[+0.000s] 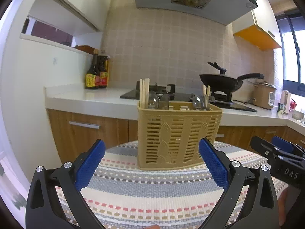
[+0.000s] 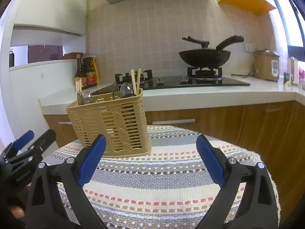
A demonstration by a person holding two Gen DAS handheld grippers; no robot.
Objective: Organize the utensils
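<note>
On the far left of the kitchen worktop stand dark sauce bottles. The left gripper hovers over the striped cloth, its blue fingers spread wide and holding nothing. Just ahead, a tan slotted basket stands upright on the cloth, with chopsticks and spoons poking out of it. The right gripper sits beside it, fingers likewise apart and empty, the basket near its left finger. A black wok rests on the stove farther right
</note>
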